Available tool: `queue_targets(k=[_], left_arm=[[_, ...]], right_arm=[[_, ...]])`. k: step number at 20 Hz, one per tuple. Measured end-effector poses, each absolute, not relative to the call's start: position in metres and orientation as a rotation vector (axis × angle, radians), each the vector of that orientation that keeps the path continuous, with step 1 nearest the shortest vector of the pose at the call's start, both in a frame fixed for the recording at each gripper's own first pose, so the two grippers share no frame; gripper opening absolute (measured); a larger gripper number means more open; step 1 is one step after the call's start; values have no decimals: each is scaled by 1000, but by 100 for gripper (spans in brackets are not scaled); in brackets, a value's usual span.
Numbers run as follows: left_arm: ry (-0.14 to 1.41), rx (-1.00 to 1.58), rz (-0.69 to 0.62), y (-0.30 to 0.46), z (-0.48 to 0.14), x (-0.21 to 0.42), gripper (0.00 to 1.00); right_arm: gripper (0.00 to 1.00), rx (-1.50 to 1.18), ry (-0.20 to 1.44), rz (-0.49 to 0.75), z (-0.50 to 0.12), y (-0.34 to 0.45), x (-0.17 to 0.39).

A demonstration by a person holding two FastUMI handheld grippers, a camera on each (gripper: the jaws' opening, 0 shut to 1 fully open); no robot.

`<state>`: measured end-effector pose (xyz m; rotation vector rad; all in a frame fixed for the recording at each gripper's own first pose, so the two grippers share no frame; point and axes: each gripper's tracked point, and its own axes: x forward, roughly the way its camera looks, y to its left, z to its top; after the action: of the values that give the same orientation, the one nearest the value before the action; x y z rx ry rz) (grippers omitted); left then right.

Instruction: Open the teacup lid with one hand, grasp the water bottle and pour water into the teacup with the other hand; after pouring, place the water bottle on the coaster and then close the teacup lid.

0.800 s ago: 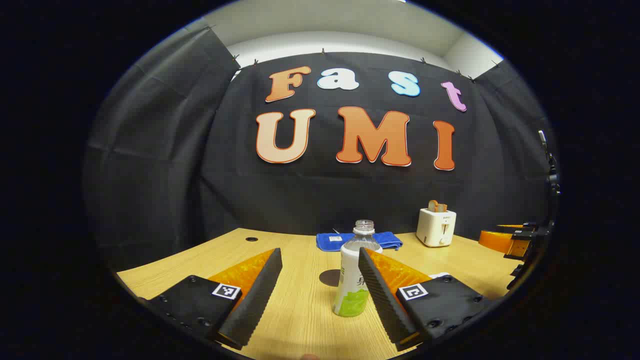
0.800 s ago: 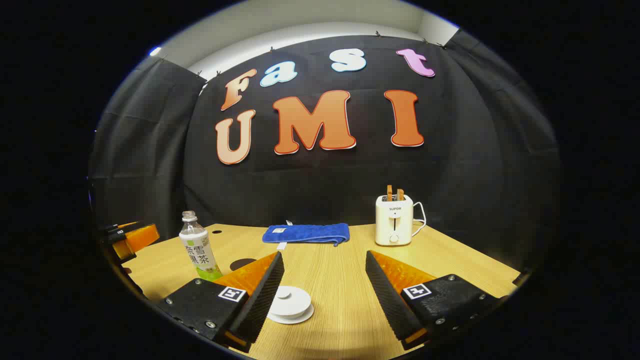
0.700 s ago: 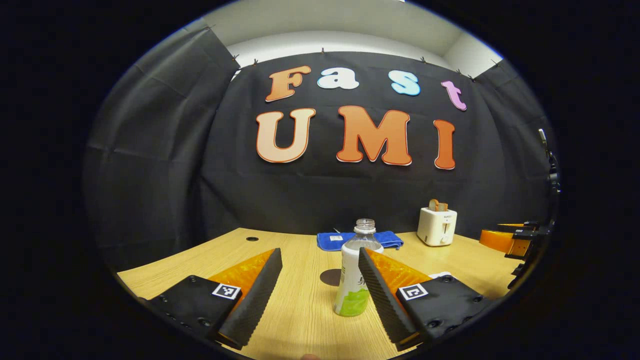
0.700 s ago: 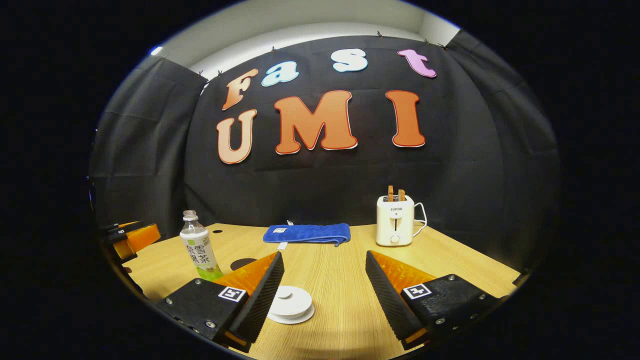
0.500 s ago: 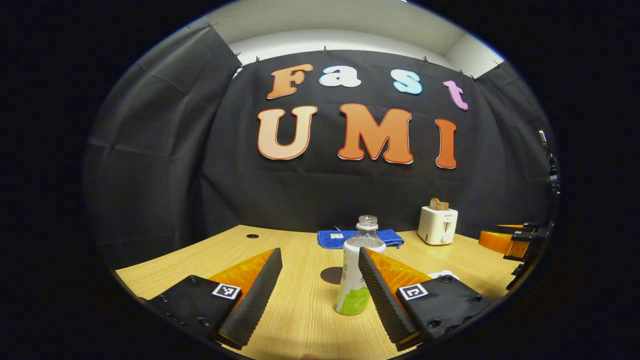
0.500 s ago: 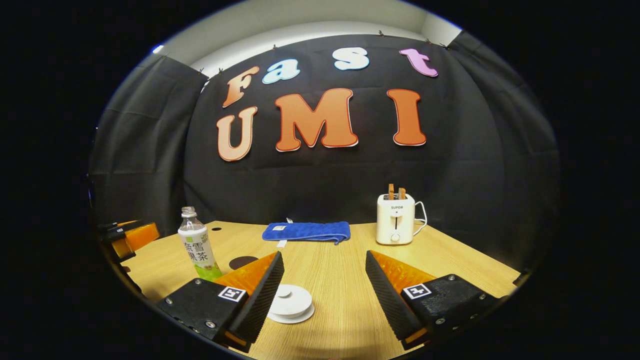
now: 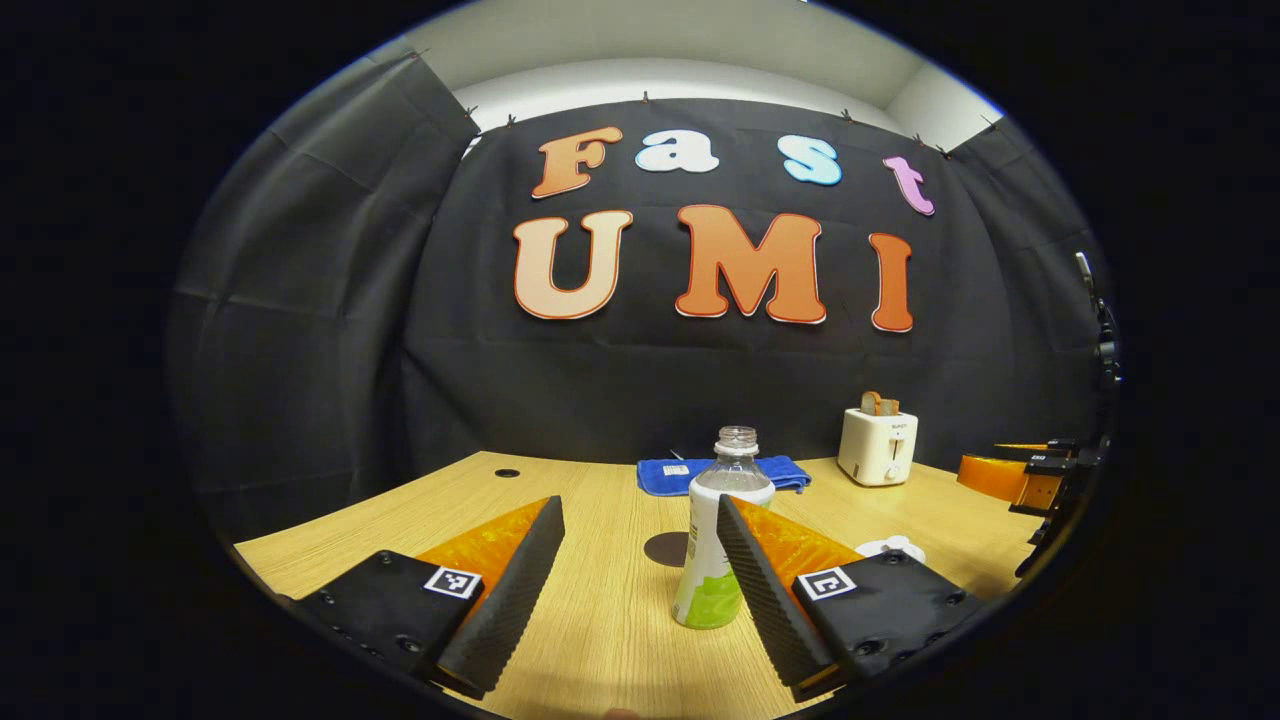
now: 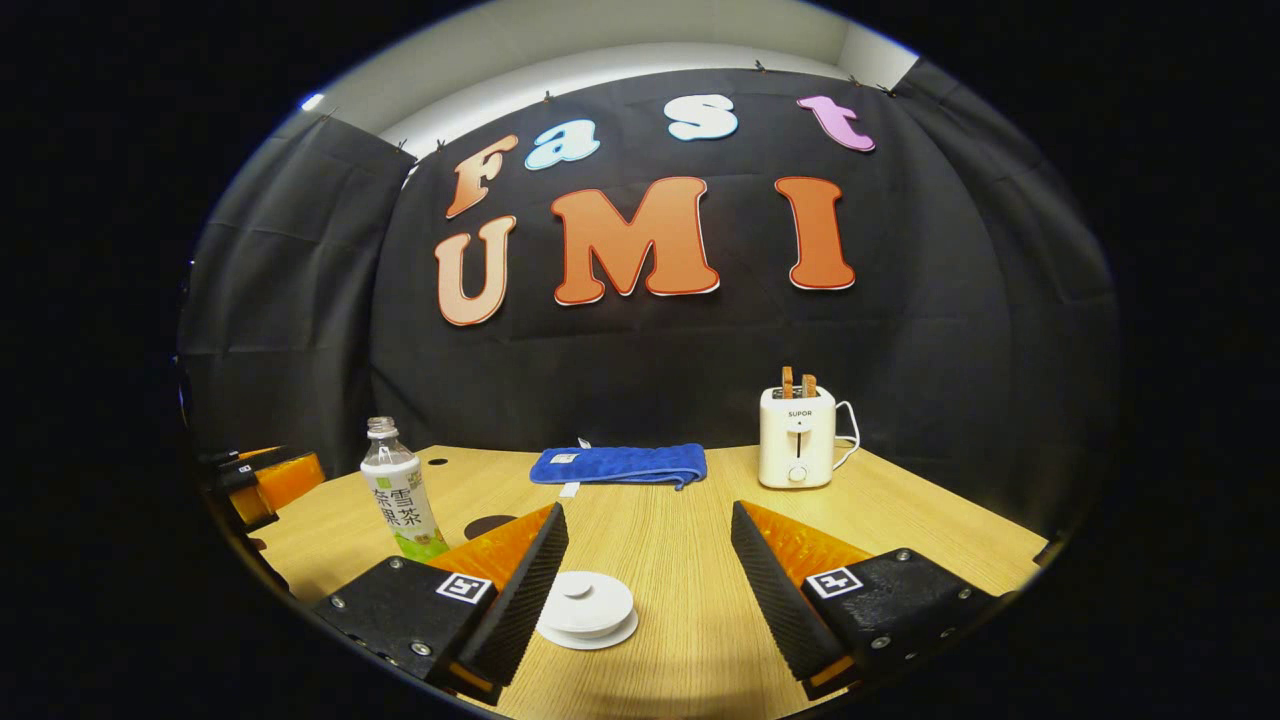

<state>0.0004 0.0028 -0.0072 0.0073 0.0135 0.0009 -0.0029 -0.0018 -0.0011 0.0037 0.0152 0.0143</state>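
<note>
An uncapped clear bottle (image 7: 712,545) with a white and green label stands upright on the wooden table, partly behind the right finger of my open left gripper (image 7: 638,502). Just behind it lies a dark round coaster (image 7: 666,548). The white lidded teacup (image 8: 587,607) sits on its saucer low between the fingers of my open right gripper (image 8: 646,510), close to the left finger and touching neither. In the right gripper view the bottle (image 8: 397,492) stands at the left with the coaster (image 8: 487,524) beside it. The teacup's lid (image 7: 892,547) peeks out behind the left gripper's right finger.
A folded blue cloth (image 8: 618,465) lies at the back of the table (image 8: 680,570). A white toaster (image 8: 797,436) with two slices stands at the back right. The left gripper (image 8: 268,478) appears at the left edge of the right gripper view, the right gripper (image 7: 1012,472) at the far right of the left gripper view.
Both views have shifted slightly, so the bottle, teacup and toaster sit a little further right. Both grippers stay open and nothing on the table has moved.
</note>
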Motion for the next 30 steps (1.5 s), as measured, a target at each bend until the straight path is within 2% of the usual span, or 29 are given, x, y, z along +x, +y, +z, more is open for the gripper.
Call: queue_targets(k=[10,26,28,30], left_arm=[[26,20,1,2,-13,2,99],[62,9,-12,7,-32,21,99],[63,11,-12,8,-33,20,99],[63,10,-8,11,-33,20,99]], right_arm=[[98,-24,48,37,-8,2,-3],[98,-144,193,61,-69,44,36],[94,-154,210,76,-75,50,39],[81,-164,224,83,-80,54,39]])
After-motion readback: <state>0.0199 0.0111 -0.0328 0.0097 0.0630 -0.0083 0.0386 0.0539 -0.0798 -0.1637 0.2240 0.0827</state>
